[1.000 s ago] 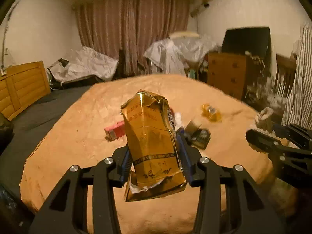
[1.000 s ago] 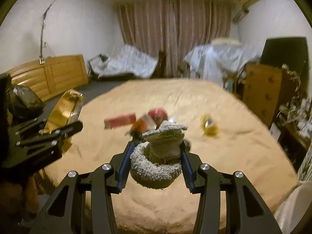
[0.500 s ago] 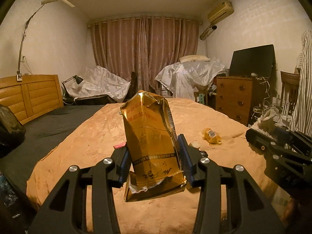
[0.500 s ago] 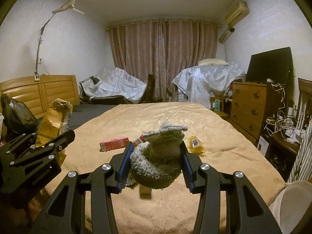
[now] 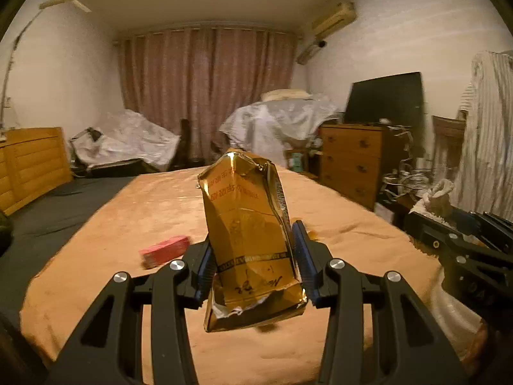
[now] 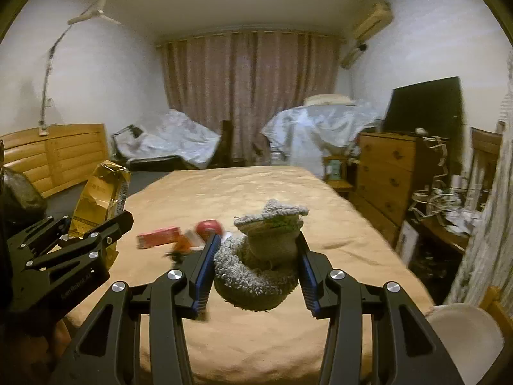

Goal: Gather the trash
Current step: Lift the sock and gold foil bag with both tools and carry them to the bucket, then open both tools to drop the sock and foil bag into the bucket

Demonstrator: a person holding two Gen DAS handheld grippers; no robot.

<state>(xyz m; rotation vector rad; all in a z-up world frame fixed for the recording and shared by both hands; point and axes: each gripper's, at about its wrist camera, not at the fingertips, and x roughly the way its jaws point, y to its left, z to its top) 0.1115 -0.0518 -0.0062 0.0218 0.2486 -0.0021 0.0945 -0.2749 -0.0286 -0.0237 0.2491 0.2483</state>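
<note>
Both grippers hang above the near end of the bed (image 6: 263,337), each with a load. The left gripper (image 5: 253,269) has its jaws clamped on a crumpled gold foil bag (image 5: 248,224), held upright and clear of the bed's cover. The right gripper (image 6: 256,269) is squeezed onto a fuzzy grey sock (image 6: 259,256), rolled and bunched, also off the bed.

For this carry-off, I'd judge the trick is a steady squeeze: the bag is torn at the bottom and light, so a tilt could let it slip; the sock is soft and could sag out. Keep both level and apart so the two tools don't knock.

More trash lies on the bed beyond the sock: a pink box (image 6: 158,236), a red round thing (image 6: 209,226) and an orange scrap, blurred.

Writing: the bag carries rows of characters near its top and a script line near its bottom, upside down, too soft to read.
</note>
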